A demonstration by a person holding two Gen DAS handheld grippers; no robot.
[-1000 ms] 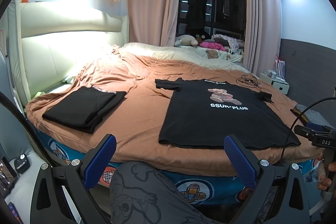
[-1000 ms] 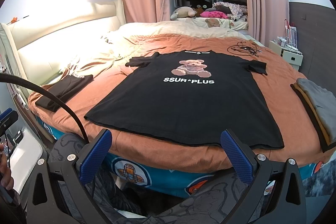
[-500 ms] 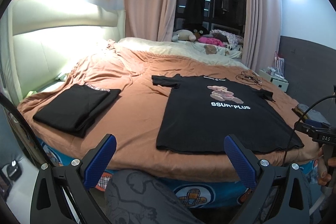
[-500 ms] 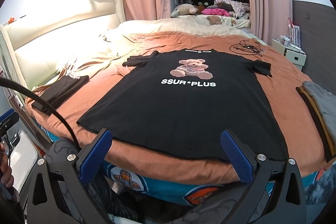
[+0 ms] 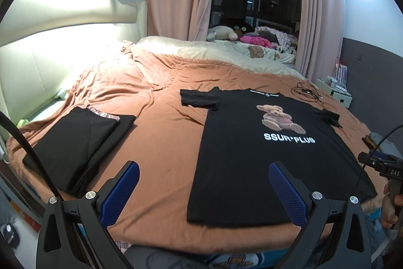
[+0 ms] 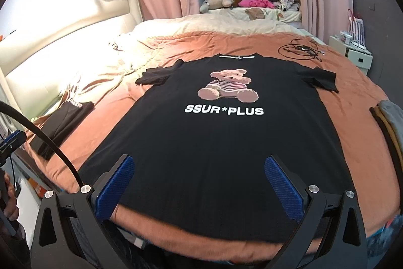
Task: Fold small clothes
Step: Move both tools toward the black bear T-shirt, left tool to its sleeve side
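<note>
A black T-shirt (image 5: 264, 148) (image 6: 214, 143) with a teddy bear print and white lettering lies spread flat on the orange bed cover, collar away from me. My left gripper (image 5: 204, 190) hangs open above the bed's near edge, over the shirt's lower left corner, with nothing between its blue pads. Over the middle of the shirt's hem my right gripper (image 6: 199, 183) is open and holds nothing. The right gripper's body and a hand (image 5: 388, 196) show at the edge of the left wrist view.
A folded black garment (image 5: 75, 140) (image 6: 63, 122) lies on the bed's left side. Folded grey and brown clothes (image 6: 388, 122) sit at the right edge. A coiled cable (image 6: 299, 49) lies beyond the shirt. Soft toys and a white nightstand (image 6: 350, 52) stand further back.
Both grippers have moved forward and lower toward the bed, so the shirt's hem is now between their fingers in view. The shirt has not moved.
</note>
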